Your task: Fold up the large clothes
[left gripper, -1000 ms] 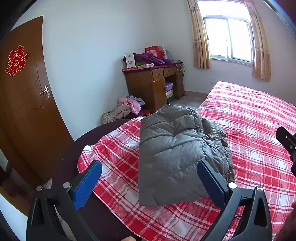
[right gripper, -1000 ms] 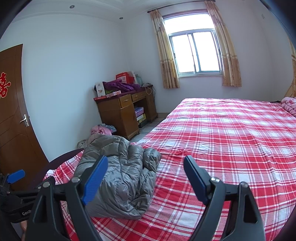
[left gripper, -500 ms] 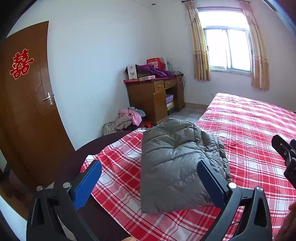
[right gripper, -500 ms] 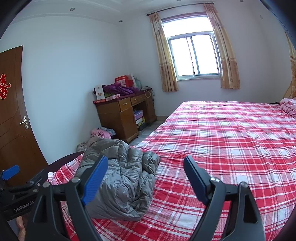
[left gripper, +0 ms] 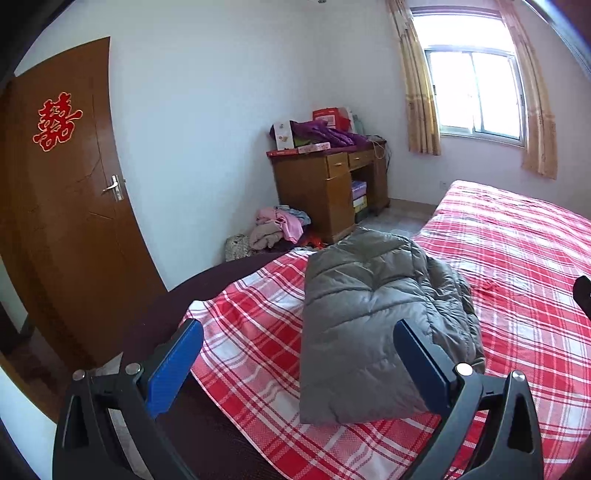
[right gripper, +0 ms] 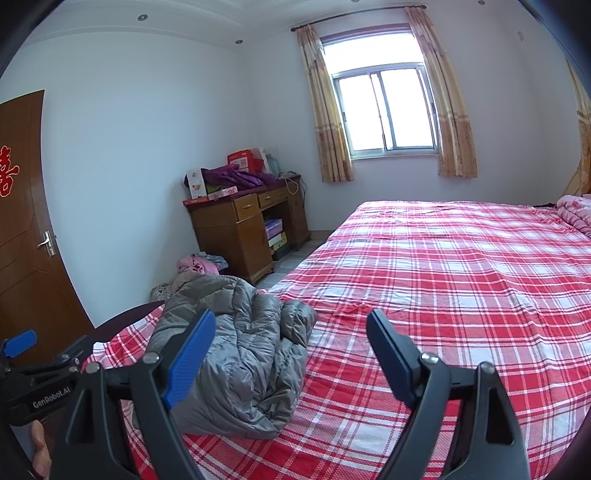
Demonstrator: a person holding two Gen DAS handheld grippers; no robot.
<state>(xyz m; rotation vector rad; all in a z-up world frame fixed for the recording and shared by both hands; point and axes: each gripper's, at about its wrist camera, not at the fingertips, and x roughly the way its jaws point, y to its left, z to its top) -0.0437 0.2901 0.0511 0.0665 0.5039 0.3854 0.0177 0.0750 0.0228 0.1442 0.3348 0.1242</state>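
Fingers on both my left gripper (left gripper: 297, 363) and right gripper (right gripper: 291, 354) spread wide, empty. Grey puffer jacket (left gripper: 373, 325) looks folded on bed (right gripper: 461, 280); probably only tidying left.

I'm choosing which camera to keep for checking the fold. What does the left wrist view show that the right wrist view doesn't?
Only the left wrist view shows the jacket's smooth folded top face and the door's full red emblem.
Only the right wrist view shows the pink bedding at the bed's far corner, the ceiling lights and the left gripper from the side.
Both show the jacket lying free on the plaid bed, desk, window and open jaws.
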